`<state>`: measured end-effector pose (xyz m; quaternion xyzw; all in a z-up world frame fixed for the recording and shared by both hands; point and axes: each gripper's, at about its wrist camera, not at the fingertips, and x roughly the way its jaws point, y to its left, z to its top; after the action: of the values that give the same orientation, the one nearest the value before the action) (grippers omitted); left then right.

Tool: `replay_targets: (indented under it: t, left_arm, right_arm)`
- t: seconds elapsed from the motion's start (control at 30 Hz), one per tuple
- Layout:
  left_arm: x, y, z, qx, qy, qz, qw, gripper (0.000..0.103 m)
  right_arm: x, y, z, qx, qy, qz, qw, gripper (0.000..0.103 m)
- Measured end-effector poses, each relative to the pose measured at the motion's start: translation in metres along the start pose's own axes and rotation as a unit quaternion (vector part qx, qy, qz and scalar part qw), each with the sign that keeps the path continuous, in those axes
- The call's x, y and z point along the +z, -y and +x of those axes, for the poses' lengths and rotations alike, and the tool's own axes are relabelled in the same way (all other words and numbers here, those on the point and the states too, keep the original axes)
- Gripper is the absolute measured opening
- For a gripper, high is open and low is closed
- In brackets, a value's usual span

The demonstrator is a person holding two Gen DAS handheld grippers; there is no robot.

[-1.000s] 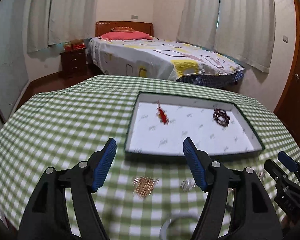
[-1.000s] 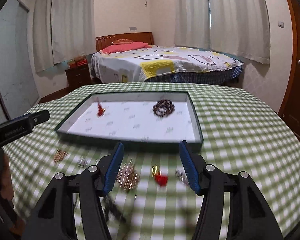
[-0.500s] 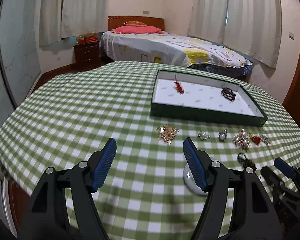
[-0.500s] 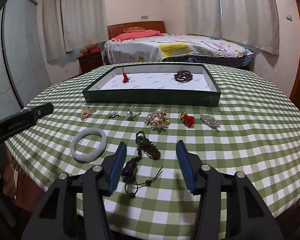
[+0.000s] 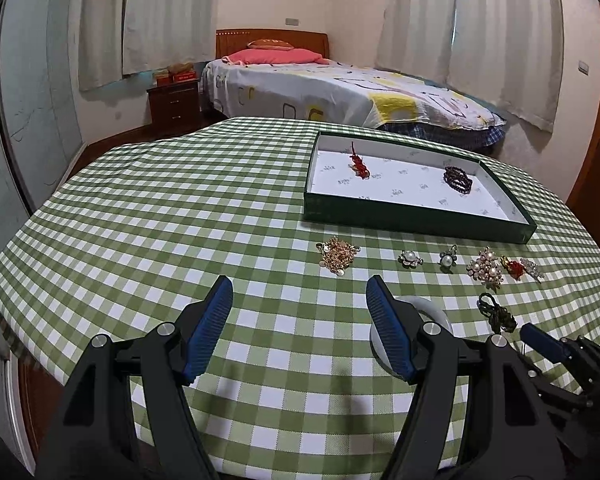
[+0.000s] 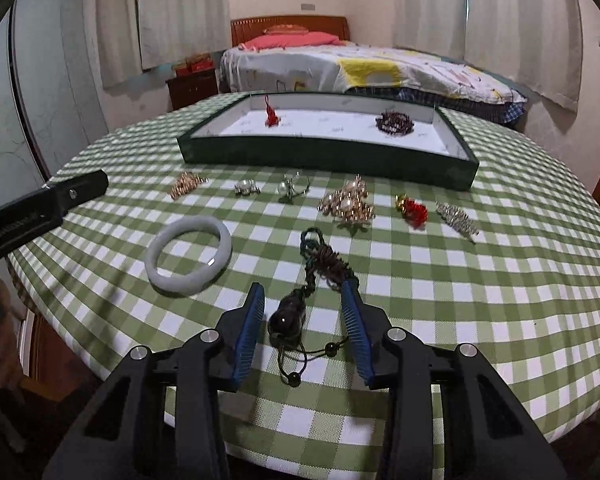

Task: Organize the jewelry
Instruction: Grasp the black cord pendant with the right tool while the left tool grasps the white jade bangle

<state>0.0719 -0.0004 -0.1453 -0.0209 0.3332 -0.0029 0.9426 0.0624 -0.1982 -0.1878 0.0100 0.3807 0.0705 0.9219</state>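
While the right gripper (image 6: 303, 320) jaws, just closing, straddle the dark beaded cord pendant (image 6: 288, 318) ungripped, its trailing cord may snag; the left gripper (image 5: 300, 330) gapes empty.

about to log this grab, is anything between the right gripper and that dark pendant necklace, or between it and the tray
Nothing blocks the right gripper: its jaws have just been closing, and the dark pendant already lies between them, not yet pinched. Toward the green tray, the gold pearl brooch and pearl ring lie in the path.
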Motion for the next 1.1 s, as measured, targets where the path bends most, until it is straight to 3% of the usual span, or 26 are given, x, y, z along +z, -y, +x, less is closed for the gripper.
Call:
replay_targets:
  t: [0.17, 0.67, 1.1]
  left_arm:
    - [-0.002, 0.004, 0.002, -0.003, -0.003, 0.003, 1.0, 0.068]
    - [-0.007, 0.028, 0.009, -0.017, -0.015, 0.03, 0.9993, 0.068]
    - [-0.015, 0.06, 0.017, -0.031, -0.027, 0.072, 0.9966, 0.068]
  right_arm:
    - [-0.001, 0.006, 0.004, 0.007, -0.016, 0.011, 1.0, 0.018]
    - [0.0, 0.071, -0.004, -0.043, 0.0, 0.081, 0.996, 0.018]
    - [-0.007, 0.108, -0.008, -0.071, 0.01, 0.103, 0.992, 0.018]
